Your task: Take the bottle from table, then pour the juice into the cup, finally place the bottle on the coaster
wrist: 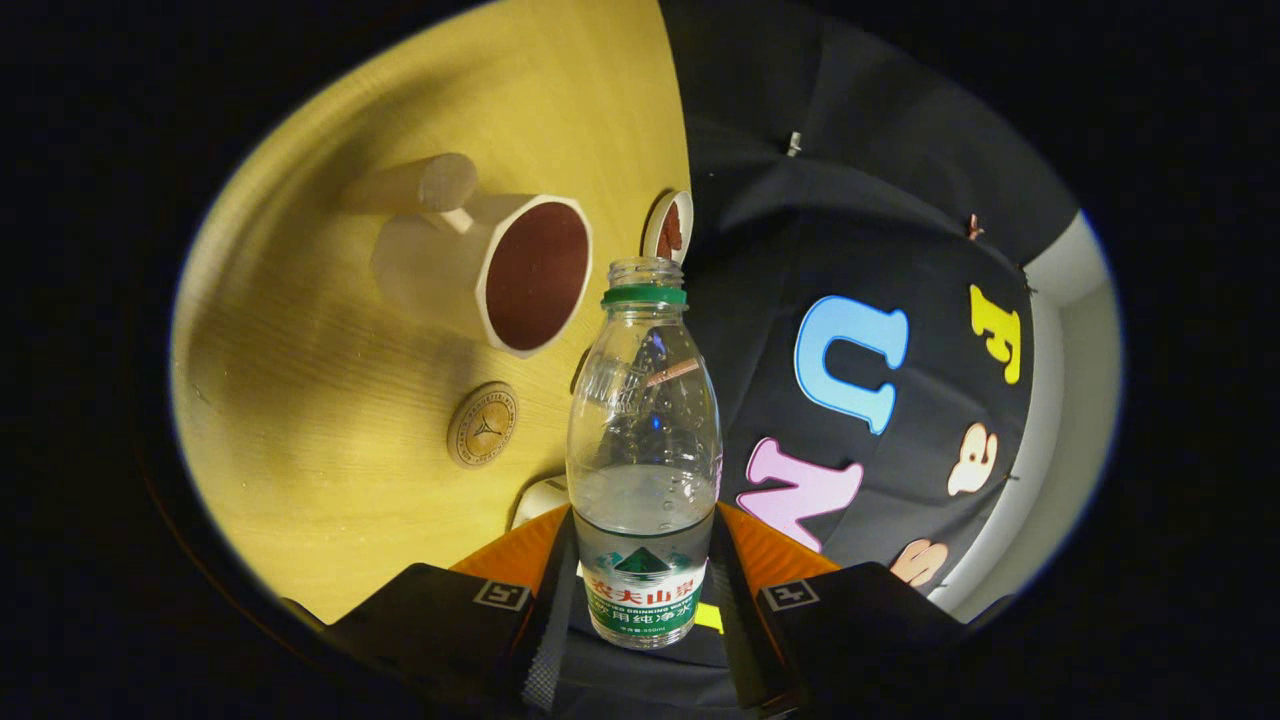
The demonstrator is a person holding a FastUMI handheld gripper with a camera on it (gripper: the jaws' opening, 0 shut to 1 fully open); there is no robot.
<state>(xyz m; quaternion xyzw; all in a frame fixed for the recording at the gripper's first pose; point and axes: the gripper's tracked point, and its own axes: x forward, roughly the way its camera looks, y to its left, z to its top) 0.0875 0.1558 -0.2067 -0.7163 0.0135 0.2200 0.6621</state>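
My gripper [645,590] is shut on the lower part of a clear plastic bottle [645,440] with a green neck ring and a green label. The bottle has no cap and holds clear liquid up to about its middle. Its open mouth points away from me, close to the rim of a white many-sided cup [500,275] with a wooden handle and a dark red-brown inside. The cup stands on the yellow wooden table [330,480]. A round wooden coaster [482,425] lies on the table between the cup and my fingers, beside the bottle.
The view is rolled, so the table runs along one side of the bottle and the black cloth wall [850,200] along the other. A small white round dish [668,228] with brown inside sits beyond the bottle mouth. A white object [540,497] peeks out beside the bottle's base.
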